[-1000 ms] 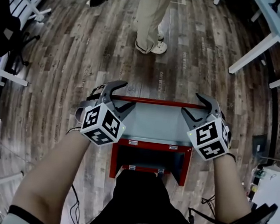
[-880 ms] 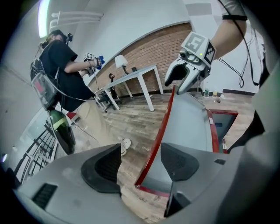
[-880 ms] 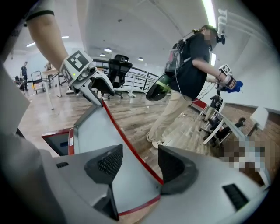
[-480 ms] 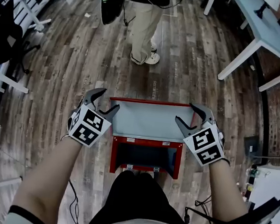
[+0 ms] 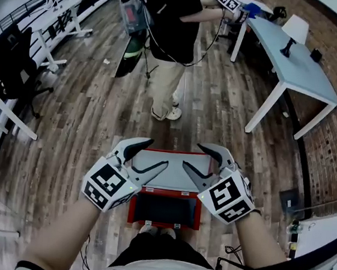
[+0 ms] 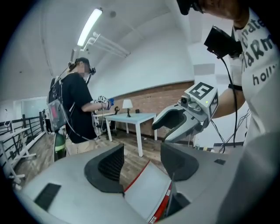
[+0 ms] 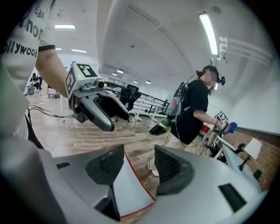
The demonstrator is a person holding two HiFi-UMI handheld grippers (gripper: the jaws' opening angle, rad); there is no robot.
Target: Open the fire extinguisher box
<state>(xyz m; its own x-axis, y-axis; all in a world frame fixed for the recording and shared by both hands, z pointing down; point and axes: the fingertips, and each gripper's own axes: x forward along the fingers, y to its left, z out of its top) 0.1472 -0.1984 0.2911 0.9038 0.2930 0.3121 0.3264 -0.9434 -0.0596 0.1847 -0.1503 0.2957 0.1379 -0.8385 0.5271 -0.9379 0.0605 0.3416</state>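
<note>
The red fire extinguisher box [image 5: 131, 207] stands on the wooden floor [image 5: 86, 110], and its grey lid [image 5: 168, 167] is already swung up. The left hand-held gripper [image 5: 155, 153] has its jaws apart and holds nothing. The right hand-held gripper [image 5: 193, 155] is closing; the lid's corner shows in its gap, but the pads do not press on it. The lid seems to be stiff, thin sheet metal (probably light and a little slippery), so its red side edges look best for taking hold.
</note>
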